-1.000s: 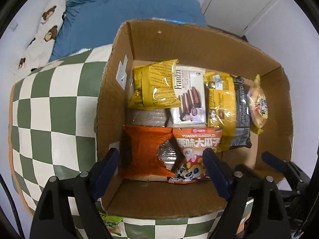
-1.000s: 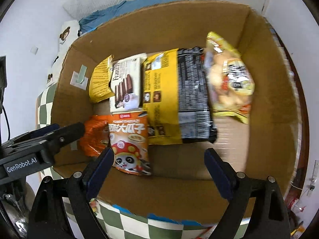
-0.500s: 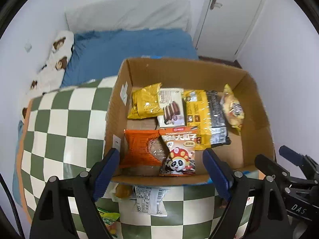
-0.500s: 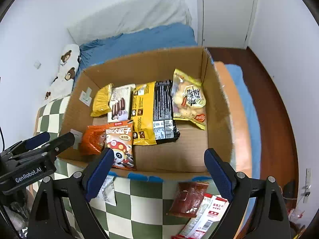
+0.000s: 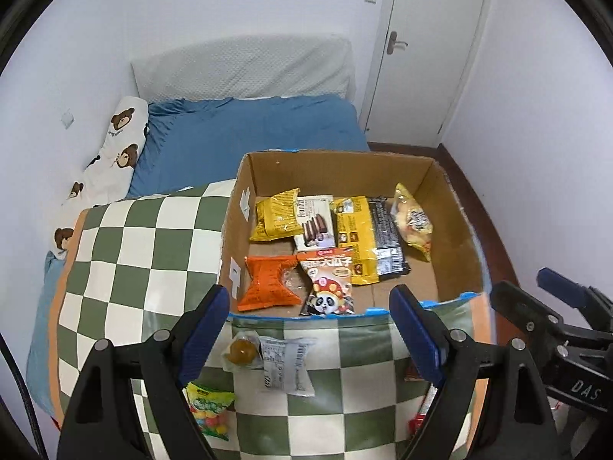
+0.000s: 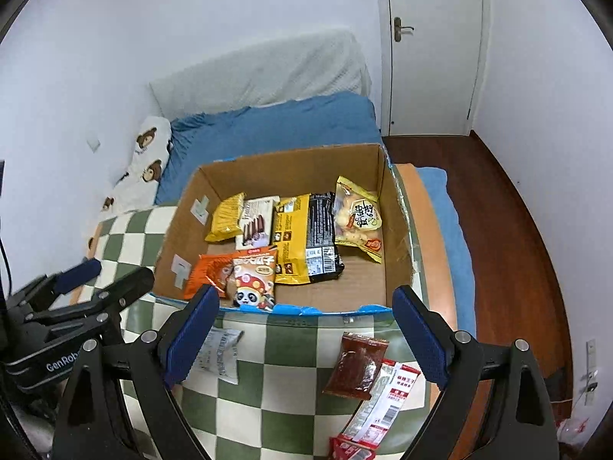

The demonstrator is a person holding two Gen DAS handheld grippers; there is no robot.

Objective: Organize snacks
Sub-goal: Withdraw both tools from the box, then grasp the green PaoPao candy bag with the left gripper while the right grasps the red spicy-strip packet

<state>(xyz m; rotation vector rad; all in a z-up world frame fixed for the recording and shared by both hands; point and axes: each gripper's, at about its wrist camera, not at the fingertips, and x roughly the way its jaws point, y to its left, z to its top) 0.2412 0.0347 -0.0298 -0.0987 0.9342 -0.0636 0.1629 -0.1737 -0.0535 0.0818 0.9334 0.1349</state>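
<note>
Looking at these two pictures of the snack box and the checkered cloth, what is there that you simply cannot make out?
- Left view: the green candy bag is partly behind the left tongs.
- Left view: a red packet shows only a sliver beside a finger.
- Right view: the red-and-white packet runs off the bottom edge.
- Both views: small print on packs in the cardboard box is too small to read.

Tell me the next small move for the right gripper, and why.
Probably lower the open, empty right gripper onto the dark red snack packet; it lies on the checkered cloth outside the cardboard box, just below the jaws.
</note>
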